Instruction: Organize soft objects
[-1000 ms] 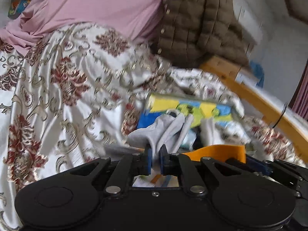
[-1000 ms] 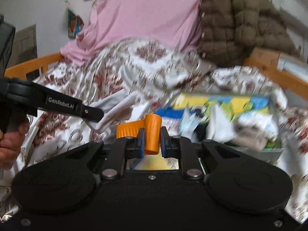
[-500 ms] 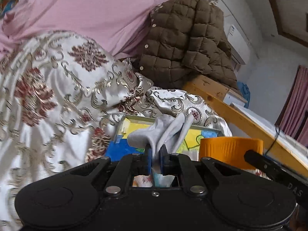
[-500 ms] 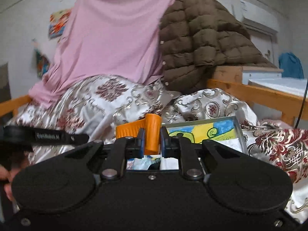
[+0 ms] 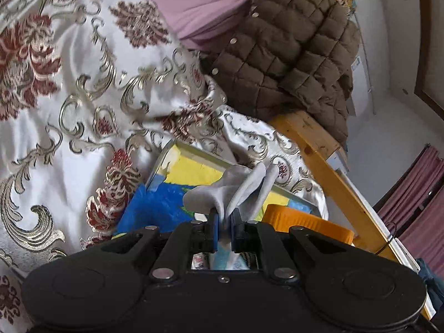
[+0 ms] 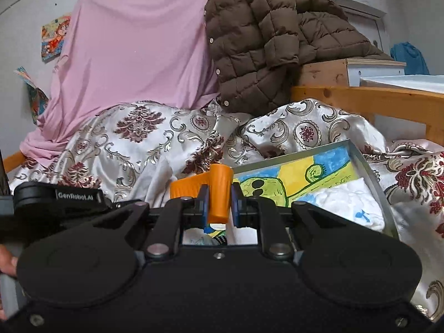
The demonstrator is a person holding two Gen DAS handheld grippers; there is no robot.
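My left gripper [image 5: 224, 220] is shut on a grey glove [image 5: 233, 190] whose fingers stick up above the jaws. My right gripper [image 6: 219, 198] is shut on a folded orange cloth [image 6: 217, 193]; that cloth also shows in the left wrist view [image 5: 302, 220], to the right of the glove. Both grippers hover over an open box with a colourful painted lid [image 6: 308, 172], seen too in the left wrist view [image 5: 191, 173]. White and patterned soft items [image 6: 347, 202] lie inside the box. The left gripper's body [image 6: 58, 194] shows at the left of the right wrist view.
The box sits on a bed with a white, red and gold floral quilt [image 5: 69, 105]. A pink sheet [image 6: 133, 44] and a brown quilted jacket [image 6: 277, 36] hang behind. A wooden bed rail [image 5: 327, 166] runs along the right, with white furniture [image 6: 402, 79] beyond.
Both grippers have dropped lower and nearer to the box, still holding the glove and the orange cloth. The left view has tilted and the box lid looms larger.
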